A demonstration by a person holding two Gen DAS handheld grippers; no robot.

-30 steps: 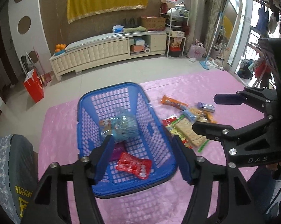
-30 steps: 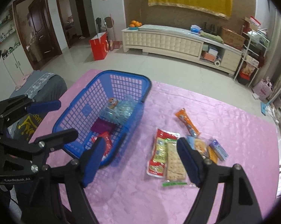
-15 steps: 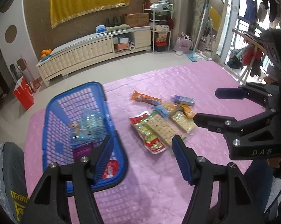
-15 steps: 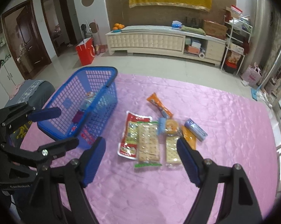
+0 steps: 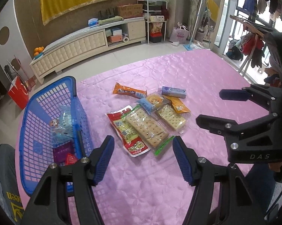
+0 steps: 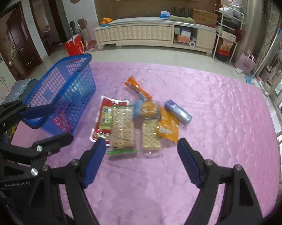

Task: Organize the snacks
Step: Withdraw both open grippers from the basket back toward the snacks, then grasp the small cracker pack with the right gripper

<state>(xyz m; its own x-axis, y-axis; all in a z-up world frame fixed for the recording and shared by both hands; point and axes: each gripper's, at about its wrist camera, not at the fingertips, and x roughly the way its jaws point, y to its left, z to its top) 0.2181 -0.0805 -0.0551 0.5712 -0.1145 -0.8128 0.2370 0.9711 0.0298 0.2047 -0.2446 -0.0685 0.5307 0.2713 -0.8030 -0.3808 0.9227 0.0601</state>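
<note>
Loose snacks lie on the pink cloth [image 5: 178, 71]: an orange bar [image 5: 129, 91], a purple box [image 5: 173, 91], a red packet [image 5: 127, 131], two clear cracker packs [image 5: 146, 129], an orange sachet [image 5: 179, 106] and a round biscuit pack [image 5: 154, 101]. Left of them stands the blue basket [image 5: 73, 86], holding a pale blue bag [image 5: 63, 125], a purple packet [image 5: 63, 151] and a red one. My left gripper [image 5: 142, 140] hovers open over the near end of the pile. My right gripper [image 6: 141, 141] is open too, just short of the cracker packs [image 6: 122, 125]. Neither holds anything.
A grey cushioned seat [image 5: 2, 178] sits at the near left beside the basket [image 6: 66, 86]. Beyond the table's far edge are bare floor, a red bag [image 5: 18, 93] and a long cream cabinet [image 5: 84, 45]. A clothes rack stands at the right.
Both grippers have swung right and sunk a little, from above the basket to above the loose snack pile. Their jaws stand as wide as before.
</note>
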